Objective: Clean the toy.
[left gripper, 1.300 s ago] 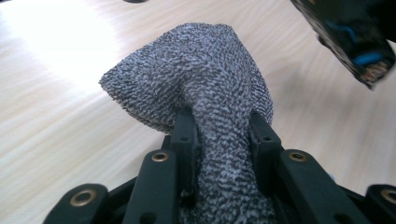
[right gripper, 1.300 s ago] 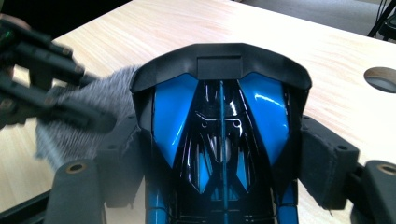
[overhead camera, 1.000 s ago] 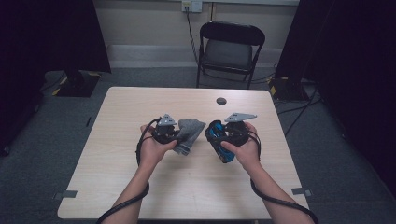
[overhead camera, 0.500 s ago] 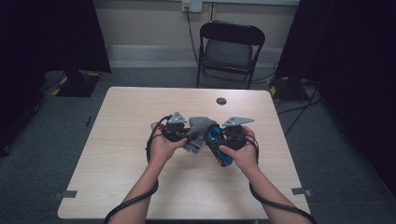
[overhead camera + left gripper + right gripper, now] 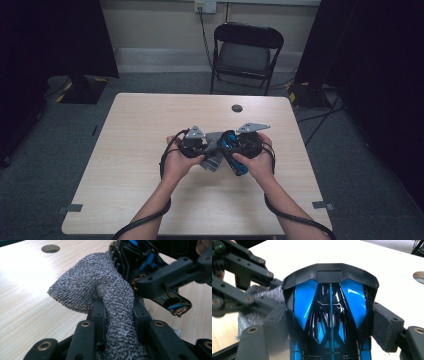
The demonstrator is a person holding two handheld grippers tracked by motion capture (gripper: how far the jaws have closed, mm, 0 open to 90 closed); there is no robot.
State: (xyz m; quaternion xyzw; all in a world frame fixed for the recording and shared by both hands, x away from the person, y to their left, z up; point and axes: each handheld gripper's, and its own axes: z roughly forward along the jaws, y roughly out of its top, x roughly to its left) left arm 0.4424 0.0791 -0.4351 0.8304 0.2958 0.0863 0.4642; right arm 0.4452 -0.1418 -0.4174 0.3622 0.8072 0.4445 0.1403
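Now the left gripper (image 5: 117, 312), pinching the grey cloth (image 5: 100, 290), has carried it across the table (image 5: 150, 125) against the blue-and-black toy car (image 5: 329, 315) clamped in the right gripper (image 5: 332, 322), so wiping the car can likely begin.

We read this as a lab or studio room: black curtains (image 5: 60, 40), grey carpet (image 5: 350, 165), taped floor marks, folding chair (image 5: 247, 50) beyond the grippers' table (image 5: 130, 150).
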